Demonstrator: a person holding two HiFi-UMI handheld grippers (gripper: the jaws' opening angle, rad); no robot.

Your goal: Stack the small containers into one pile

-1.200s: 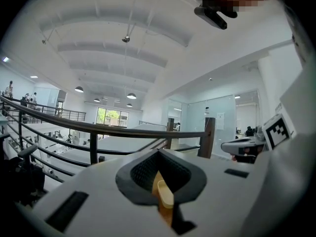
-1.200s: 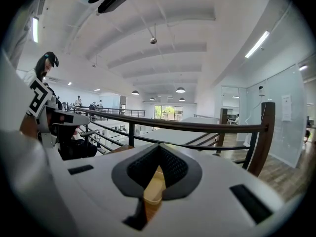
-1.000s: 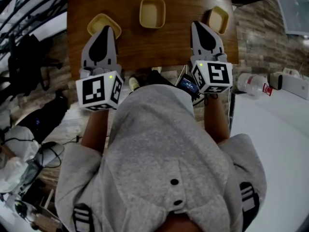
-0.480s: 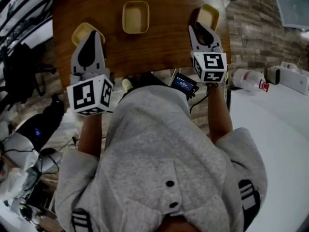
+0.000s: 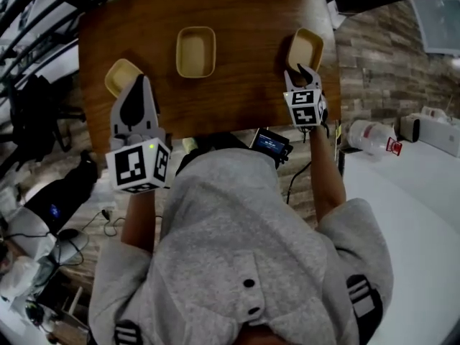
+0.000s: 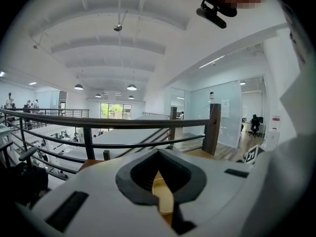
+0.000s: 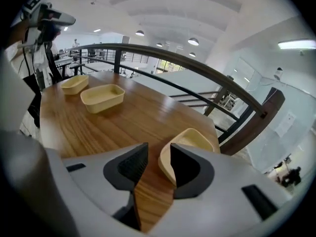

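Note:
Three shallow yellow containers sit on the wooden table (image 5: pixel 237 85): left container (image 5: pixel 121 76), middle container (image 5: pixel 195 51), right container (image 5: pixel 305 49). My left gripper (image 5: pixel 136 83) is shut and hovers just behind the left container, a sliver of which (image 6: pixel 163 196) shows below the closed jaws. My right gripper (image 5: pixel 303 70) is at the near end of the right container (image 7: pixel 190 142). Its jaws are opening, with the container's near wall between them and the pads off it. The middle container (image 7: pixel 102 97) and the left container (image 7: pixel 74 84) lie farther off.
The table's near edge runs just behind both grippers. A dark railing (image 7: pixel 197 68) borders the table's far side, with a drop beyond. A small device with a screen (image 5: pixel 272 144) hangs by the person's waist. A white bench with a bottle (image 5: pixel 370 134) stands at the right.
My right gripper has moved forward to the right container and its jaws have opened around the near wall. The left gripper has stayed shut near the left container.

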